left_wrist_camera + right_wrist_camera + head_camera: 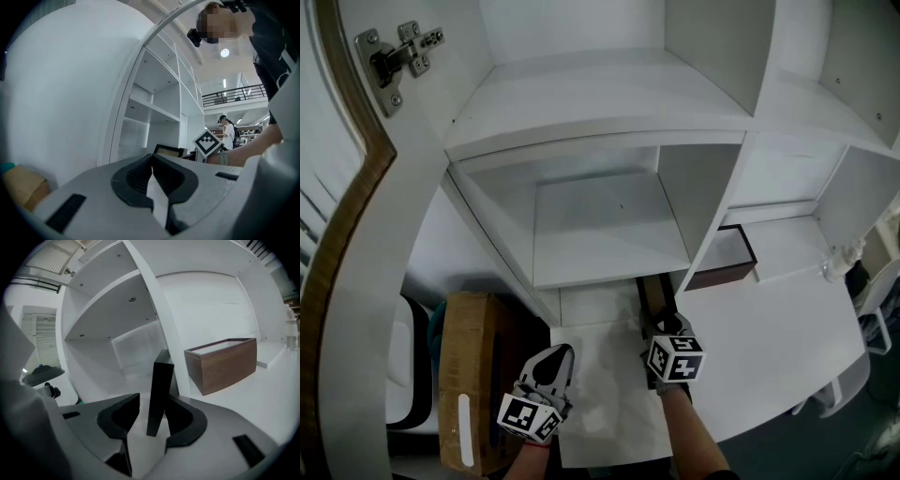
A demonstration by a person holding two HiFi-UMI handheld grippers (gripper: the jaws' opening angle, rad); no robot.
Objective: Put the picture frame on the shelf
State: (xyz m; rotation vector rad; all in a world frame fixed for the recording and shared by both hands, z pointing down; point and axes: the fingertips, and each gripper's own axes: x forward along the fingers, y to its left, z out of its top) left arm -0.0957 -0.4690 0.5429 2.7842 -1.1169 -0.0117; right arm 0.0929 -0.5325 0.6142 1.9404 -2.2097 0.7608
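Observation:
The picture frame stands on edge on the white surface, right at the foot of the shelf divider. In the right gripper view its dark edge rises upright between the jaws of my right gripper, which is open, with a gap showing on the left side of the frame. My right gripper sits just in front of the frame. My left gripper hovers to the left over the same surface. My left gripper is shut on nothing, and the frame is seen beyond it.
A brown wooden box sits in the compartment to the right of the divider, also the box. A cardboard box stands at lower left. An open cabinet door with a hinge fills the left side. White shelf compartments lie ahead.

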